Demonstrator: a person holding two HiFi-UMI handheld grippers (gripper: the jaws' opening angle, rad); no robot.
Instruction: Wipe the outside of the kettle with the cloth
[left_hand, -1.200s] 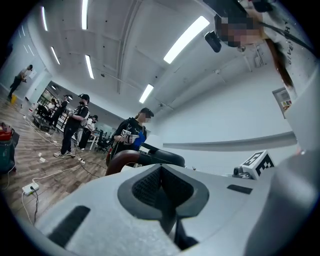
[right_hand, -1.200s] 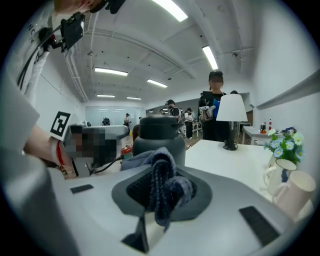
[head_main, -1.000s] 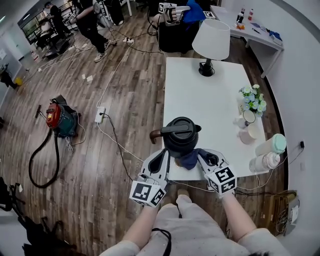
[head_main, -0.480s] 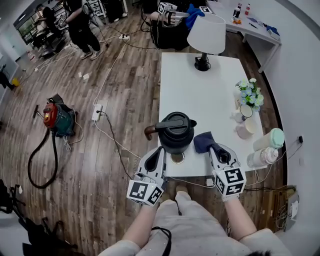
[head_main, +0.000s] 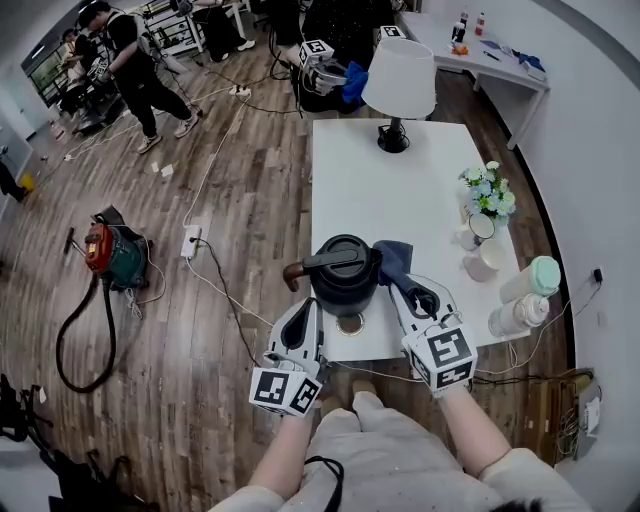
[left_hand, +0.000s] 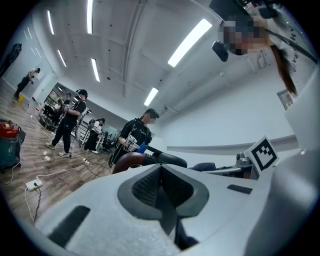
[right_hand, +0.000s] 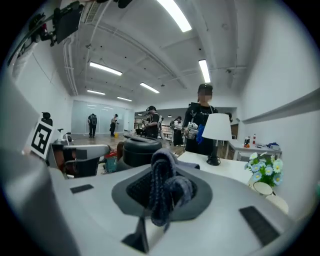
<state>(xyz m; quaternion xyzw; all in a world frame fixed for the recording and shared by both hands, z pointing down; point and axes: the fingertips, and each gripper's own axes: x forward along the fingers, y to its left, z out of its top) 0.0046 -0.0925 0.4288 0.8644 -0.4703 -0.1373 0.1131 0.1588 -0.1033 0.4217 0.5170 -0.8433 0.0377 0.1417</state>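
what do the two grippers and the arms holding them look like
Both the left gripper and right gripper are pale grey plastic wedges with dark ribbed pads inside the jaws. Each carries a white cube printed with black square markers. The person's sleeves are light-coloured.

No words, brands or numbers can be read. The only printed signs are black-and-white square markers: on the cubes of the left gripper and right gripper, nearer than the kettle, and on a far cube beyond it.
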